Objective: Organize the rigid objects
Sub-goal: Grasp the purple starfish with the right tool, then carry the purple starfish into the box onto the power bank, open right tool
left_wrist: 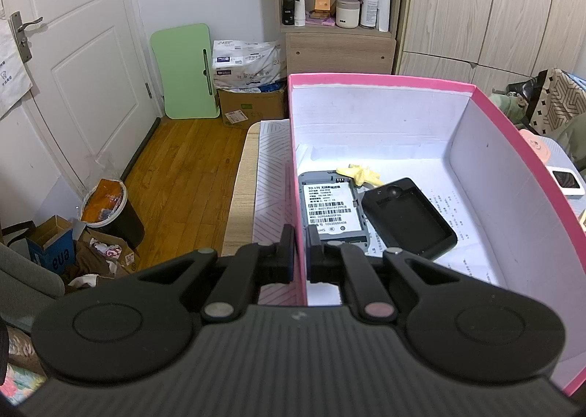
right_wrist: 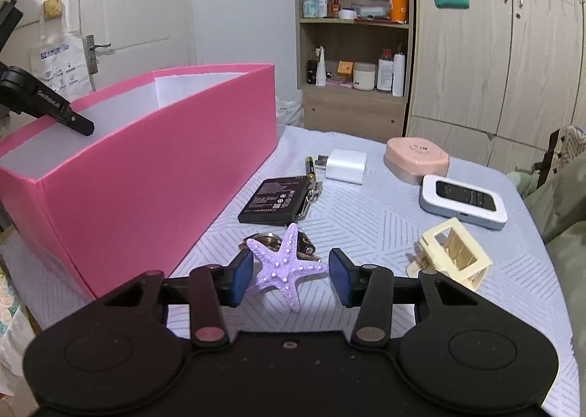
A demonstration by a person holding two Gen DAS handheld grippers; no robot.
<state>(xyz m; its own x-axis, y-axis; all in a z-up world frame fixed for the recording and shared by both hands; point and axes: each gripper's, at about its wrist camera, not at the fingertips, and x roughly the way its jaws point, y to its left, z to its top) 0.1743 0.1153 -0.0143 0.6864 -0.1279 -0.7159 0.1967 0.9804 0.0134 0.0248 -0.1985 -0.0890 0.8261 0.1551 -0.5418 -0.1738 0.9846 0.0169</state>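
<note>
The left gripper [left_wrist: 301, 252] is clamped on the pink box [left_wrist: 381, 81] wall, hiding the phone's [left_wrist: 331, 210] near edge. The right gripper [right_wrist: 291, 279] stands apart around a purple starfish [right_wrist: 284, 266], whose left arm is hidden behind a pad.

Left claw [left_wrist: 301, 252] clamped on near left wall of pink box [left_wrist: 512, 131], one finger outside, one inside. Inside box, on white floor: grey device [left_wrist: 331, 210] with barcode label up, black cover [left_wrist: 410, 219] just beside it, yellow starfish [left_wrist: 360, 173] behind both. Box stands on table [left_wrist: 271, 175] with patterned cloth. White door, green board, shelf beyond.
</note>
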